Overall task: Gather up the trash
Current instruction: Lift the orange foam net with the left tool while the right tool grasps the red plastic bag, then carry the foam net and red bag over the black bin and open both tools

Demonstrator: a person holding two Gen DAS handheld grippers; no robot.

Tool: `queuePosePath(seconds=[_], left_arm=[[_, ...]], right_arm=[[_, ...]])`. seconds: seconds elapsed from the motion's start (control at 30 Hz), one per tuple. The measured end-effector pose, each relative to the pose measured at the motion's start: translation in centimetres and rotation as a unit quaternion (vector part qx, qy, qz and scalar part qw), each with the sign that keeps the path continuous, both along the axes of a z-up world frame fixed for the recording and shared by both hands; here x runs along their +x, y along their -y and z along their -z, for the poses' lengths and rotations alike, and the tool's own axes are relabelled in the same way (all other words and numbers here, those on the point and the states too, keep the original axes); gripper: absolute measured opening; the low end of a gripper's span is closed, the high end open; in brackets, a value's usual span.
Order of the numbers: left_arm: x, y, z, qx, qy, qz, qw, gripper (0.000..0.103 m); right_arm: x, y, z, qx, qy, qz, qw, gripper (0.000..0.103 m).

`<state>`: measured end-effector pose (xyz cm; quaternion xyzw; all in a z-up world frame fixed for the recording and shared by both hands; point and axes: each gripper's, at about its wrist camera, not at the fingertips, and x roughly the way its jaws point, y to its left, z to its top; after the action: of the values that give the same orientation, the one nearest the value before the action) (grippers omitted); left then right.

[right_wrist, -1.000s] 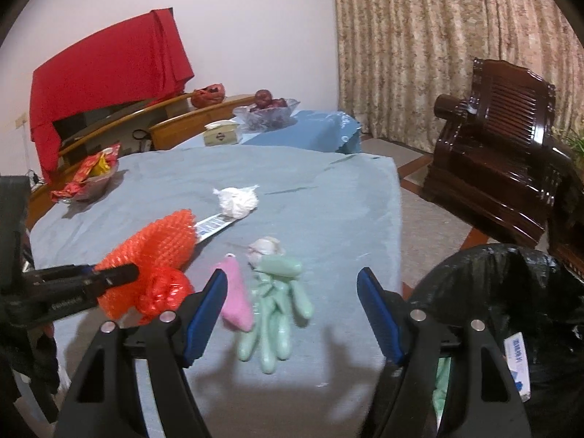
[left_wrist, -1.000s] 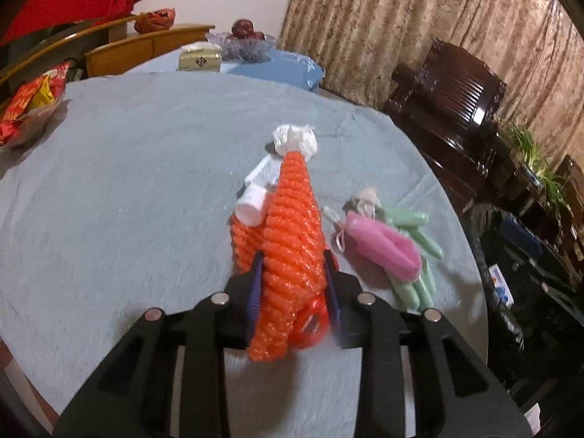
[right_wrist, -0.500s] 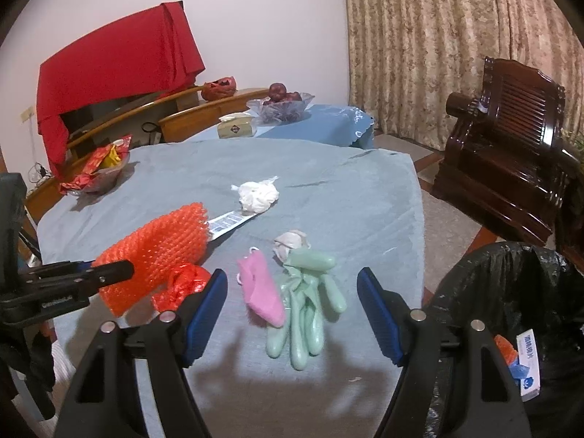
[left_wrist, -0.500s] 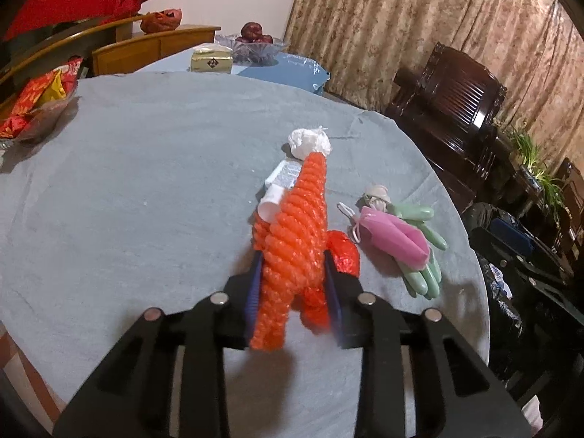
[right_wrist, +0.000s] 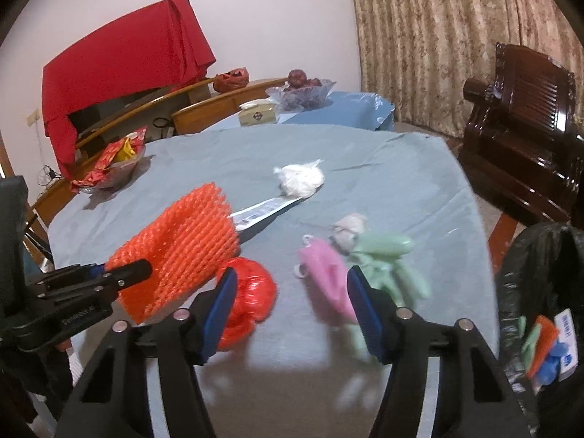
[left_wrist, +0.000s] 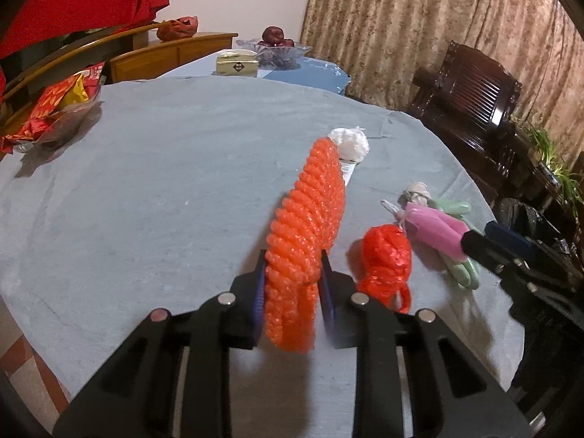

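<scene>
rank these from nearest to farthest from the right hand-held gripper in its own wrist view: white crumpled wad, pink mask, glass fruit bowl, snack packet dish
Measured from the right hand-held gripper, whose jaws are closing with nothing clamped yet:
1. pink mask, just ahead, reaching between its fingertips.
2. white crumpled wad, mid-table, straight ahead.
3. snack packet dish, far left edge of the table.
4. glass fruit bowl, on the blue table behind.

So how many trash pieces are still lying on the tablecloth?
6: red bag, pink mask, green glove, grey wad, white wad, label strip. The foam net could hide more.
</scene>
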<state>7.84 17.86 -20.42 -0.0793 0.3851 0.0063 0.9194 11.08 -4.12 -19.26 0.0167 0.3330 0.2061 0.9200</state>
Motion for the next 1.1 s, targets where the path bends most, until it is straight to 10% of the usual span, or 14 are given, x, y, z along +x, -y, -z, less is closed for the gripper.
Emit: queuePosePath(seconds=[0.5, 0.67, 1.1], left_arm=[[0.7, -3.2, 1.9, -0.005, -0.017, -0.012, 0.9998, 0.024], [0.5, -3.4, 1.9, -0.008, -0.017, -0.013, 0.9997, 0.024], [0.1, -1.4, -0.7, 0.004, 0.007, -0.004, 1.0, 0.024]], right_arm=[[1.0, -5.7, 3.7, -0.045, -0.034, -0.04, 0.998, 0.057], [1.4, -6.0, 4.4, -0.044, -0.053, -0.048, 0.996, 0.041], [0.3, -2.8, -0.4, -0.028, -0.011, -0.045, 0.999, 0.035]])
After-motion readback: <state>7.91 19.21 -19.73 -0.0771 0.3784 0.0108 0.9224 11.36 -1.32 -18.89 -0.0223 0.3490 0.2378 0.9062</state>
